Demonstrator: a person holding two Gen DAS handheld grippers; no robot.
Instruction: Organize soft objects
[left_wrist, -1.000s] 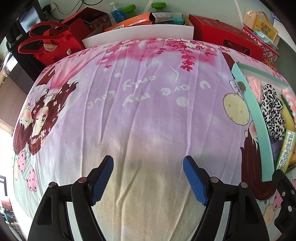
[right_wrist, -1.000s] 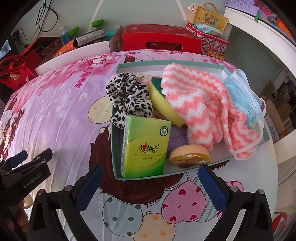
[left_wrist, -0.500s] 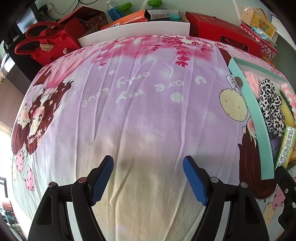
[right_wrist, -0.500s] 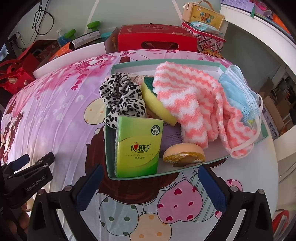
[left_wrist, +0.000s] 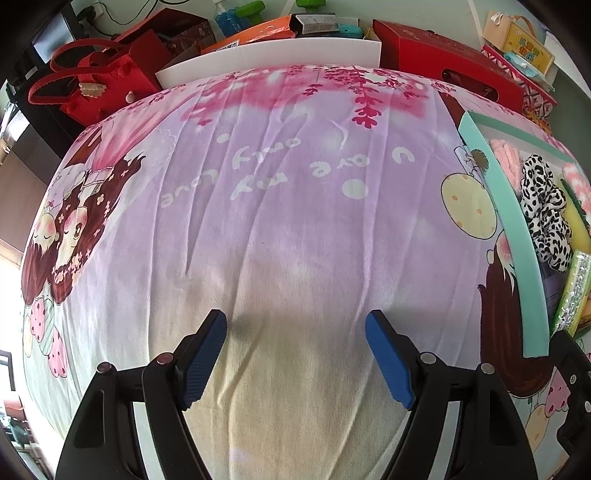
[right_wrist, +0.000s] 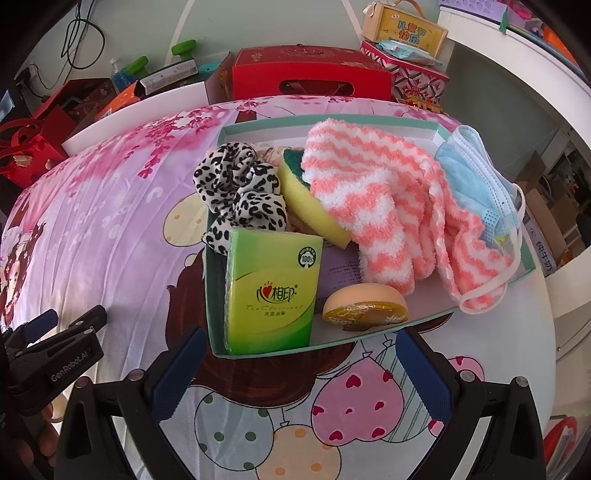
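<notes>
**Green tissue pack lies straight ahead of the right tongs**

Green and glossy, the tissue pack stands in the near-left corner of the teal tray, leaning back on its long axis, which runs away from the right tongs. Those tongs are spread wide with nothing between them, poised just short of the tray's near rim. The pack sits directly ahead of their left finger; the round orange sponge sits beside it, toward the right finger.

The left tongs are also spread and empty, over bare printed bedsheet. From there the tray lies well off to the right.

Judgement: the right hand is nearer to every soft item. The leopard scrunchie, yellow sponge, striped towel and face mask lie further back; whether the mask rests inside the tray or over its rim is not clear.
</notes>
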